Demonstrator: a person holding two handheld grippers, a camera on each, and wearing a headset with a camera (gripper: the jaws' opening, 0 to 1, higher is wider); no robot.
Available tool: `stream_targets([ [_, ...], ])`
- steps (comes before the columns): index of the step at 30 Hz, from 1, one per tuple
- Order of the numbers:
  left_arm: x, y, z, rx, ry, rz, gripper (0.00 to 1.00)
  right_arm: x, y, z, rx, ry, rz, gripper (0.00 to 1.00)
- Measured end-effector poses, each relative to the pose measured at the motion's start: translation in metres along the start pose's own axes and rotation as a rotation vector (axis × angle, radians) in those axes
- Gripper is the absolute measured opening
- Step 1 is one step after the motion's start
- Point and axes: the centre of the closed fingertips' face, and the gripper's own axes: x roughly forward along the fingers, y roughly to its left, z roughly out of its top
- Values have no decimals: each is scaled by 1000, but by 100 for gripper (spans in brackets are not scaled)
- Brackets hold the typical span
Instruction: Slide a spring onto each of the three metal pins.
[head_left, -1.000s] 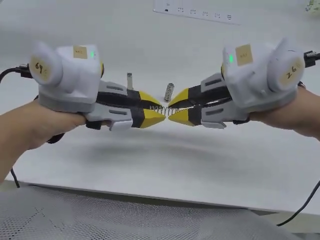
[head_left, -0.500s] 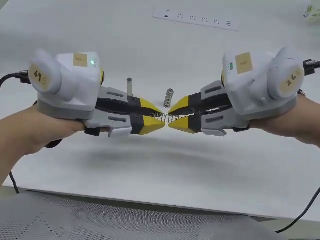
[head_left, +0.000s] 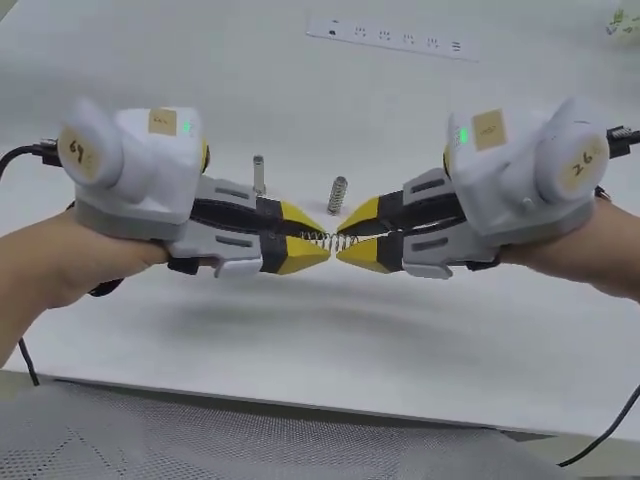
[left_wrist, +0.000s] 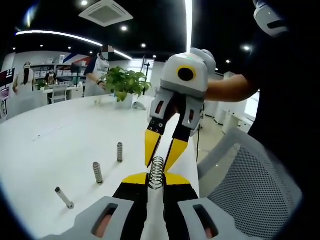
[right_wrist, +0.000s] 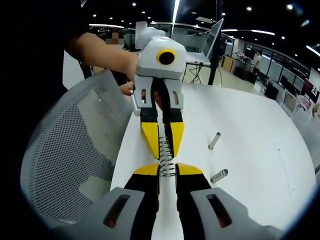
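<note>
Two tools meet tip to tip in the head view, held clear above the white surface (head_left: 420, 330). The left tool (head_left: 322, 244) comes in from the left and the right tool (head_left: 342, 238) from the right. One spring (head_left: 334, 240) lies level between them, an end inside each pair of yellow tips, and both tools are pinching it. Behind the tips a bare pin (head_left: 259, 172) stands upright on the surface, and near it stands a sprung pin (head_left: 338, 192). A power strip (head_left: 385, 38) lies toward the far edge, and a mesh chair back (head_left: 200, 440) shows at the near edge.

In the left gripper view, the left tool's jaws are drawn close on the near end of the spring, and the right tool's jaws reach its far end in a narrow V. Three pins stand in a row on the surface to the left: the bare pin nearest, the sprung pin next, and a second sprung pin (left_wrist: 119, 152) beyond it. A potted plant (left_wrist: 125, 82) stands farther along the surface, with people beyond it and a ceiling vent (left_wrist: 106, 11) overhead.

In the right gripper view, the spring runs straight from the right tool's tips to the left tool's tips. The bare pin and the sprung pin are on the surface to the right, apart from both tools. The mesh chair back curves along the left, and ceiling lights dot the dark office behind.
</note>
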Motion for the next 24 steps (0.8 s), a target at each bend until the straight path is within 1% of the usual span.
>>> stream_targets([
  [2, 0, 0, 0, -2, 1, 0, 2, 0, 1, -2, 10, 1, -1, 11],
  [6, 0, 0, 0, -3, 0, -2, 2, -2, 1, -5, 24, -7, -11, 11],
  [11, 0, 0, 0, -5, -2, -7, 2, -3, -1, -9, 40, -4, -19, 11],
  [12, 1, 0, 0, -7, -2, -8, 2, -4, -2, -8, 43, -18, -27, 9],
  [15, 0, 1, 2, -13, -9, -9, 2, -5, -2, -7, 37, -31, -28, 8],
  [21, 0, 1, 1, -13, -5, -12, 2, -7, -2, -5, 31, -38, -24, 7],
  [24, 1, 1, -2, -13, 2, -10, 2, -10, -2, -2, 28, -44, -25, 7],
])
